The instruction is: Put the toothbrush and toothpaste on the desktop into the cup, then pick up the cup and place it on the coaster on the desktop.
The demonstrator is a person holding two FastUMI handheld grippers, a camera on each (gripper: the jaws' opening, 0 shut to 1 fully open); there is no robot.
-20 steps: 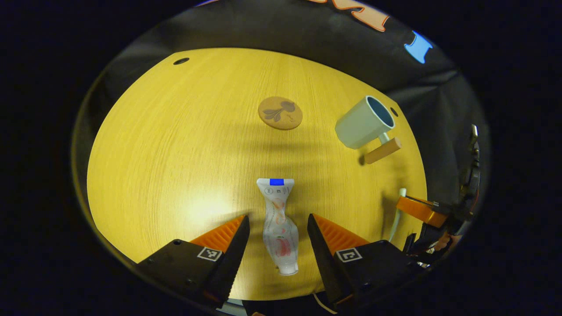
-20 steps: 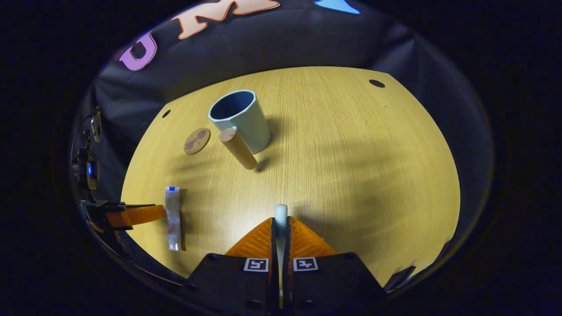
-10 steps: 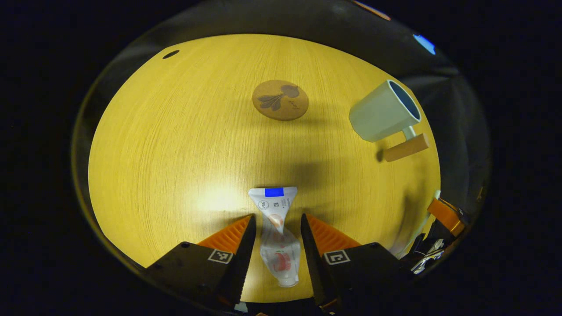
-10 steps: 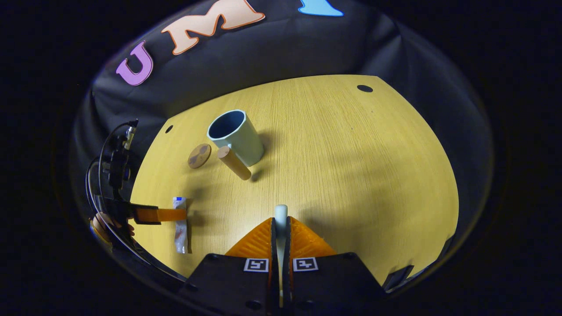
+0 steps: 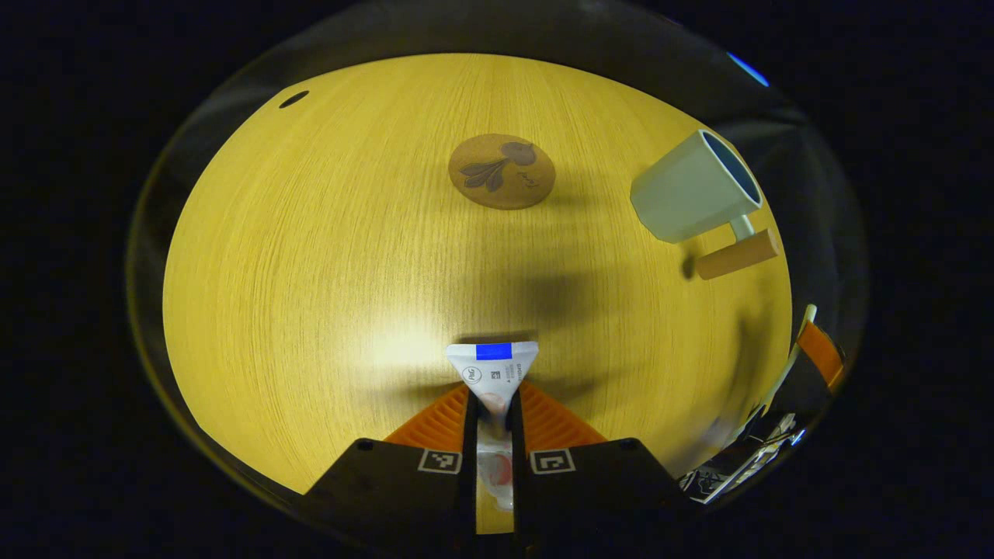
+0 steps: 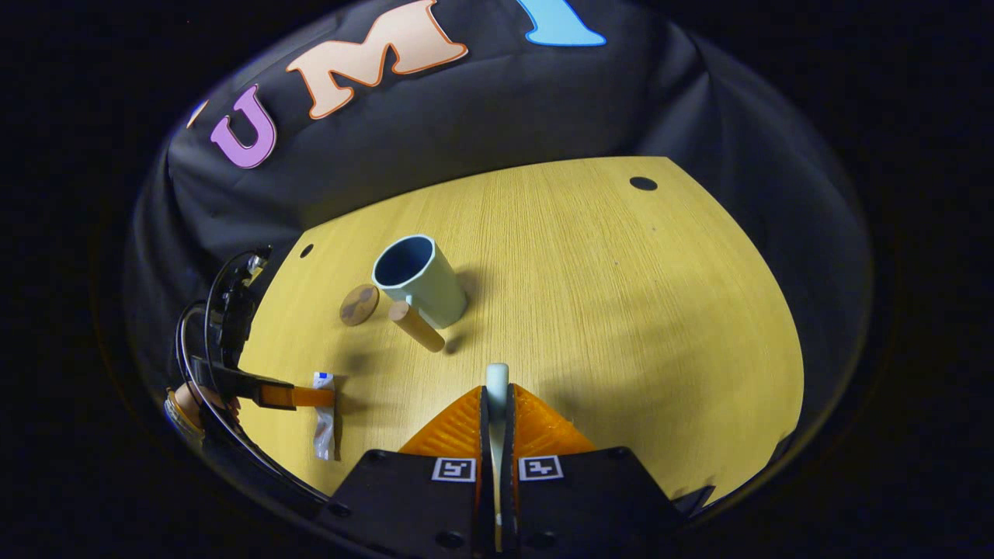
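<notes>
The left gripper [image 5: 494,404] clamps its jaws on the toothpaste [image 5: 492,371] low over the bench [image 5: 311,256]; coaster [image 5: 502,171] and cup [image 5: 693,197] stand beyond, while the right gripper [image 6: 497,404] pinches the toothbrush [image 6: 497,378].

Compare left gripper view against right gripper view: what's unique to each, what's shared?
Left gripper view: dark plant print on the round cork coaster; left gripper, jaws shut on the white toothpaste tube. Right gripper view: a hand holding that gripper; right gripper clamping the white toothbrush. Shared: yellow wooden desktop, pale cup with wooden handle, coaster, tube.
</notes>
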